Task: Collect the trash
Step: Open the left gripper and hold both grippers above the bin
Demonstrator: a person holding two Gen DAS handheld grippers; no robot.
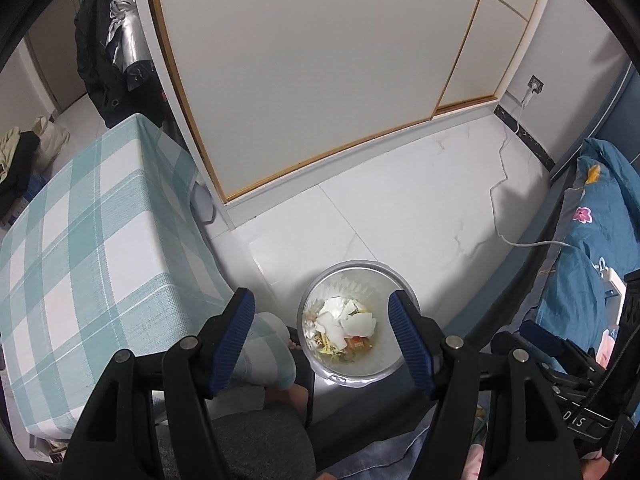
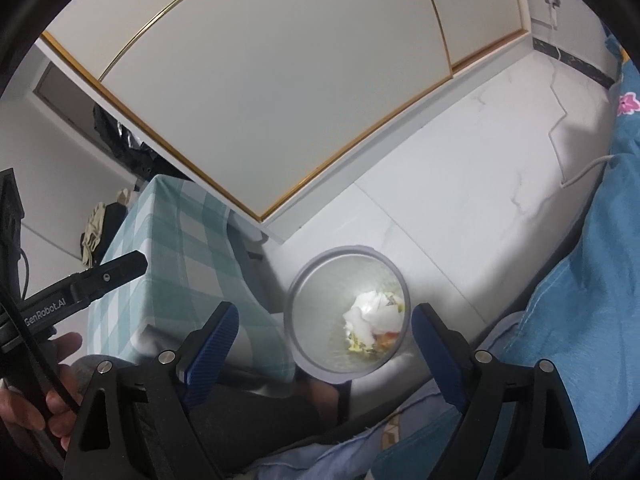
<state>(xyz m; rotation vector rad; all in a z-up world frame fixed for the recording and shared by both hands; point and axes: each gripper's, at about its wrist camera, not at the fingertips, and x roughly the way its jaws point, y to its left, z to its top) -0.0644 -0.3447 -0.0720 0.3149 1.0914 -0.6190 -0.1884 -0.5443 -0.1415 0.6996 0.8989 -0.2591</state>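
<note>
A round grey trash bin (image 1: 394, 276) stands on the white floor below both grippers; it also shows in the right wrist view (image 2: 304, 280). Inside lie crumpled white paper (image 1: 340, 318) and orange and yellow scraps (image 1: 356, 343); the paper shows in the right wrist view (image 2: 374, 314) too. My left gripper (image 1: 322, 298) is open and empty, high above the bin. My right gripper (image 2: 324, 312) is open and empty, also above the bin. The left gripper's body (image 2: 80, 284) shows at the left of the right wrist view, held by a hand.
A table with a teal checked cloth (image 1: 88, 232) stands left of the bin. A bed with blue floral bedding (image 1: 592, 248) is on the right. White wardrobe doors (image 1: 312, 60) stand behind. A white cable (image 1: 500, 200) runs across the floor. The person's knee and foot (image 1: 288, 396) are below.
</note>
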